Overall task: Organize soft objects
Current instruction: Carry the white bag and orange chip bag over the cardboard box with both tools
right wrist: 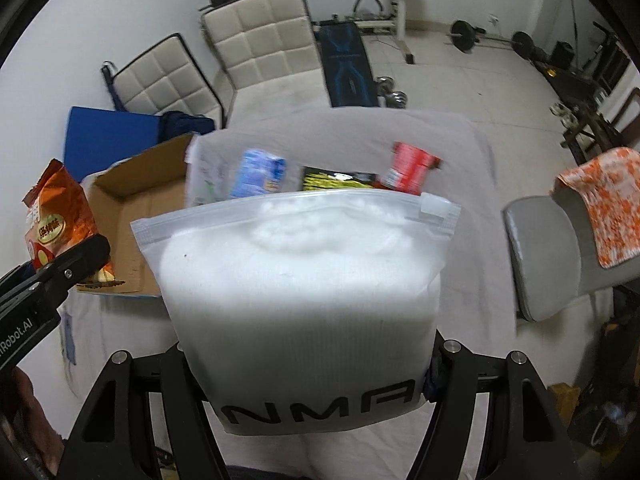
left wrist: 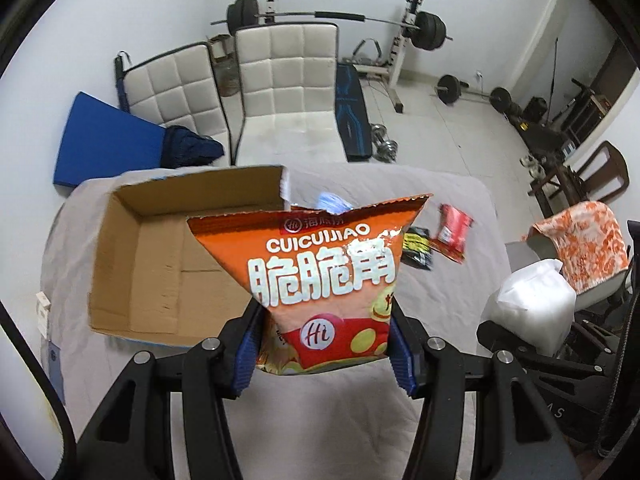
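My left gripper (left wrist: 322,346) is shut on an orange snack bag (left wrist: 320,272) and holds it above the table, just right of the open cardboard box (left wrist: 160,264). My right gripper (right wrist: 308,376) is shut on a frosted zip bag (right wrist: 300,300) filled with white soft material, held upright over the table. In the right wrist view the left gripper (right wrist: 48,276) and the orange snack bag (right wrist: 60,216) show at far left beside the box (right wrist: 132,208). The zip bag also shows at right in the left wrist view (left wrist: 532,308).
On the grey-covered table (left wrist: 440,300) lie a red packet (left wrist: 454,232), a black-yellow packet (left wrist: 418,246) and a blue packet (right wrist: 260,174). A grey chair with an orange towel (right wrist: 600,204) stands to the right. White padded chairs (left wrist: 288,88) and gym weights stand behind.
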`<state>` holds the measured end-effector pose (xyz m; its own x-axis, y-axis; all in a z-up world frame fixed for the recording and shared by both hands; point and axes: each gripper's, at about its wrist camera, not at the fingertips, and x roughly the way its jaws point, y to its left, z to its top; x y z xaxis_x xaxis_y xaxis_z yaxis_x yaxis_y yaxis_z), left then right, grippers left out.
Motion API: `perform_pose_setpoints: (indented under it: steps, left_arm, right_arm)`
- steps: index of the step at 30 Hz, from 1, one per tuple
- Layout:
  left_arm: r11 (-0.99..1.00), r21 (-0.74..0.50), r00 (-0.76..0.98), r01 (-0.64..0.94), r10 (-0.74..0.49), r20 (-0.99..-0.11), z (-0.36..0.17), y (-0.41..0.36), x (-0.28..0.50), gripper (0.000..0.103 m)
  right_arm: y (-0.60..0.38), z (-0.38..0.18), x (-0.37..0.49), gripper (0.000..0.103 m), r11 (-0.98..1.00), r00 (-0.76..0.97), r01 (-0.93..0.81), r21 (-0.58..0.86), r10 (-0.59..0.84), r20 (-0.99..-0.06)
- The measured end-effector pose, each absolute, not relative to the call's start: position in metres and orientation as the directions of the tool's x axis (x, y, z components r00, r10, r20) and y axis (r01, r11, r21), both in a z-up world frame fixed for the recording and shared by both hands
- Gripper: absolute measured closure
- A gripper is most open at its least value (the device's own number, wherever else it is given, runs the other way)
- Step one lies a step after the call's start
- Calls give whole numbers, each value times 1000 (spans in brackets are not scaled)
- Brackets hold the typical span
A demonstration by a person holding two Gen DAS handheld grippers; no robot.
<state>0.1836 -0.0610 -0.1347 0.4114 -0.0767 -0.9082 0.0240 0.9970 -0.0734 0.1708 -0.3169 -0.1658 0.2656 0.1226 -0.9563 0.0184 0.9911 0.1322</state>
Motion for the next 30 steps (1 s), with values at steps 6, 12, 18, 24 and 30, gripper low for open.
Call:
perform_pose_setpoints:
  steps: [6,12,18,24,30]
  left_arm:
    - [998,-60,402,-20,-47,-914,-136,11,207,51]
    - [996,-67,332,-58,-44,-942,-165,87,244,50]
    - [974,-211,167,-80,-195,-966,-225,140,298,50]
    - [960,-274,44,-56,-271,-961,-286,165,344,50]
    - [953,-303,-61,-21,-303,-951,-334,167,373,50]
  right_arm:
    - [-251,-155,192,30,984,271,-41,172,176,-946]
    - [-168,-163,227,30,972,240,-98,215,233,-942]
    - [-87,-196,275,30,960,180,-120,252,270,-946]
    - [-38,-257,317,30,964,93,-89,250,258,-962]
    - [-16,-306,349,29,974,27,-47,223,224,-974]
